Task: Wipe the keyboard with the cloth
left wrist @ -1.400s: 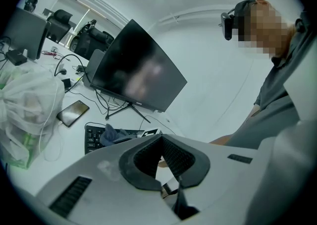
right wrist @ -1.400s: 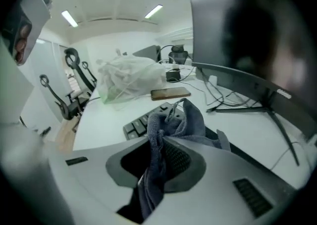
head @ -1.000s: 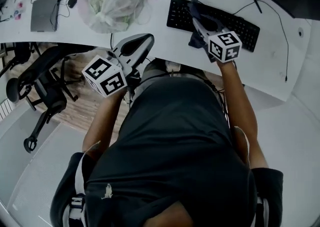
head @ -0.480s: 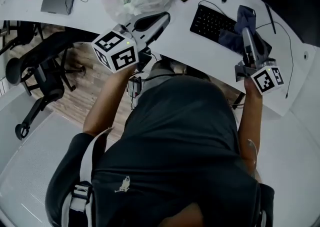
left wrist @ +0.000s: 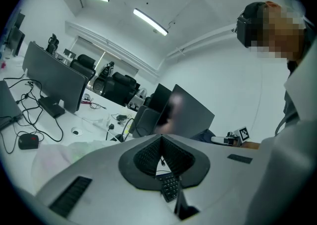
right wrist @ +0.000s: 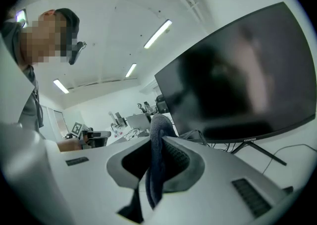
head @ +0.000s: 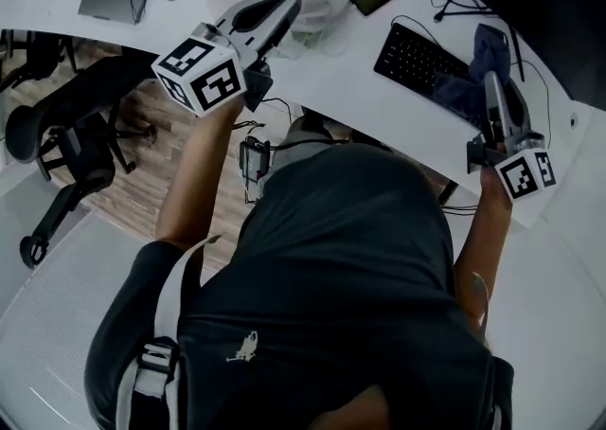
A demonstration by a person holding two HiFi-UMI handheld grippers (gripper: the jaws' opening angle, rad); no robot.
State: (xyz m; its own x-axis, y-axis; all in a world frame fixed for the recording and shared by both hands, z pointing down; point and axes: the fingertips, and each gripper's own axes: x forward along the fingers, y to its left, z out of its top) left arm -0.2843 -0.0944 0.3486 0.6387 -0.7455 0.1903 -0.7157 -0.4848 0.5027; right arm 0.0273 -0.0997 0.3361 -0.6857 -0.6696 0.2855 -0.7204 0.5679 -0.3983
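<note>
Right gripper (head: 491, 80) fingers have just been closing and clamp the cloth (head: 485, 45) over the keyboard (head: 415, 59). Left gripper (head: 287, 2) fingers are together, empty, above the surface (head: 346, 61).

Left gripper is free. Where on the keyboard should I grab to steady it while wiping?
Probably the keyboard's left short end, coming in from the left along the desk. It lies flat and thin, so only an edge offers a pinch, and its right end is under the cloth held in the right gripper. The left gripper is shut; open it first.
</note>
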